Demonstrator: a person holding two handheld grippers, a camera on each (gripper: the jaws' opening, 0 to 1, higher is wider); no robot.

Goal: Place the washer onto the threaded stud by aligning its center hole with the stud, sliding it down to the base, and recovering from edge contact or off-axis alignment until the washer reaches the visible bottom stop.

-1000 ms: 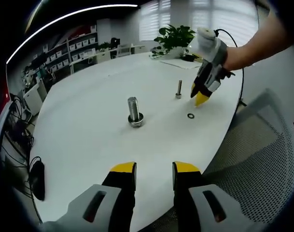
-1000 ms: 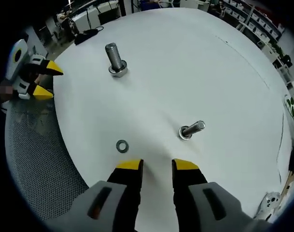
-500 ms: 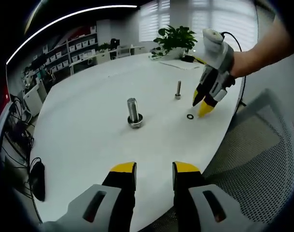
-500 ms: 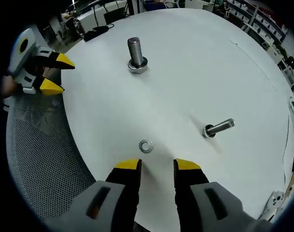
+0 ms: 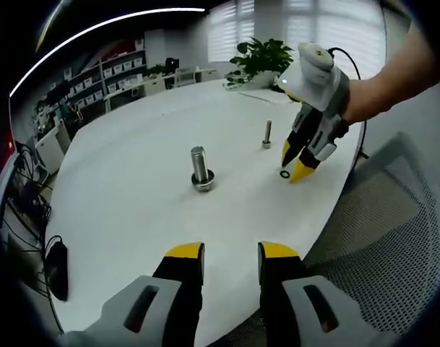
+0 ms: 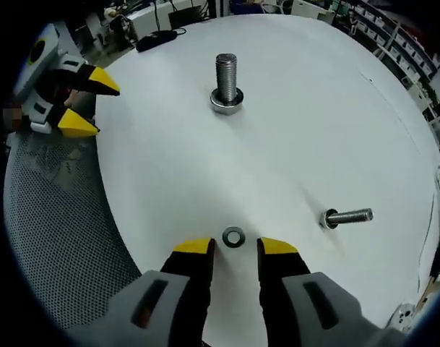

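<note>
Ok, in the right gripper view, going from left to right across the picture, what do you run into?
Left gripper at the table's edge → large bolt standing on its head → washer lying flat just ahead of the right gripper's fingers → small threaded stud.

A broad white counter [image 5: 126, 188] with a rounded edge takes up the middle of an office. A grey mesh chair [image 5: 393, 246] sits against its near right side. At the far end a leafy green plant [image 5: 261, 56] stands before windows with pale blinds [image 5: 299, 22]. Shelves of white boxes [image 5: 104, 76] line the far left wall under a long curved ceiling light [image 5: 97, 27]. Dark cables [image 5: 21, 210] trail at the left.
</note>
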